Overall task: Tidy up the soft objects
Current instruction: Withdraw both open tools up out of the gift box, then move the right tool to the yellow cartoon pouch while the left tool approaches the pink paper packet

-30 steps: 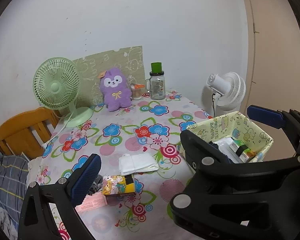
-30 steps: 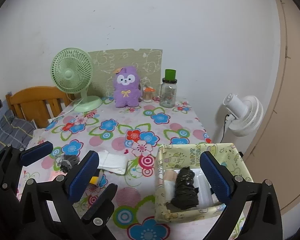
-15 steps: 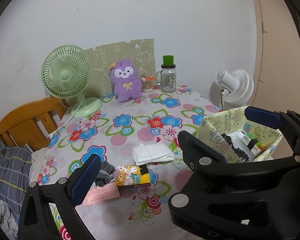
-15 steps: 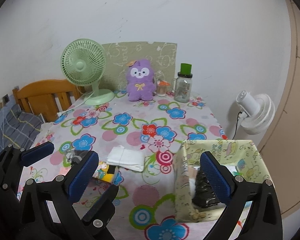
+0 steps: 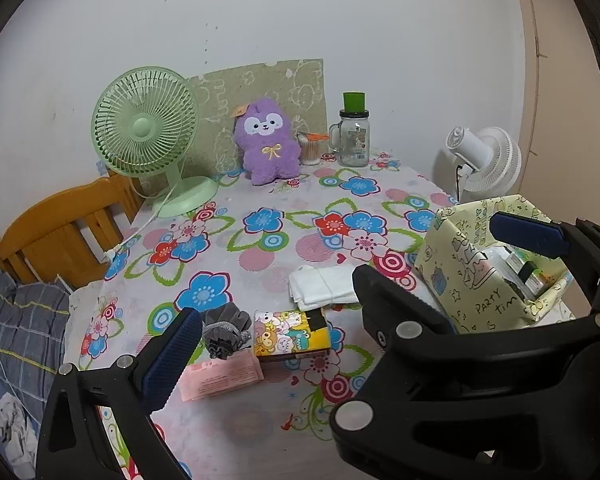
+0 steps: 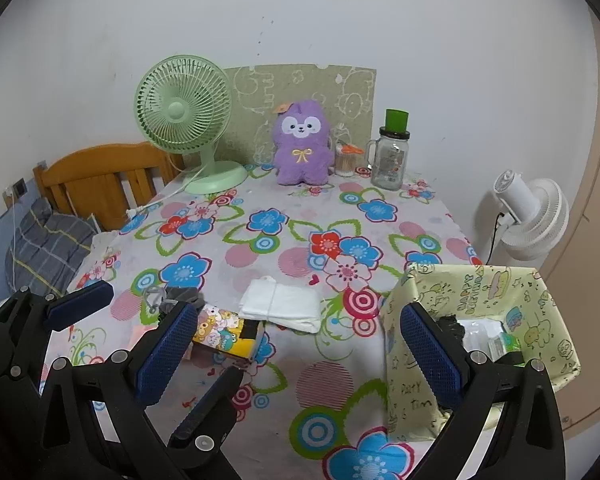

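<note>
A purple plush (image 5: 268,140) sits upright at the table's far edge. Near the front lie a grey scrunchie (image 5: 224,336), a folded white cloth (image 5: 324,288) and a yellow cartoon tissue pack (image 5: 290,334) beside a pink packet (image 5: 220,378). A yellow-green paper box (image 6: 500,292) at the right holds a dark bundle (image 6: 452,326) and packets. My left gripper (image 5: 300,320) hovers open and empty over the front edge, its right finger hidden behind the other gripper. Beside the box, my right gripper (image 6: 300,312) is open and empty.
A green fan (image 5: 146,136), a glass mug jar (image 5: 354,136) with a green lid and a small swab pot (image 5: 310,150) line the far edge. A white fan (image 6: 532,216) stands off the right side. A wooden bedhead (image 6: 100,180) and plaid bedding (image 6: 48,248) are left.
Both grippers have drawn back from over the box and sunk lower, so the box now shows side-on. The things on the table have not moved.
</note>
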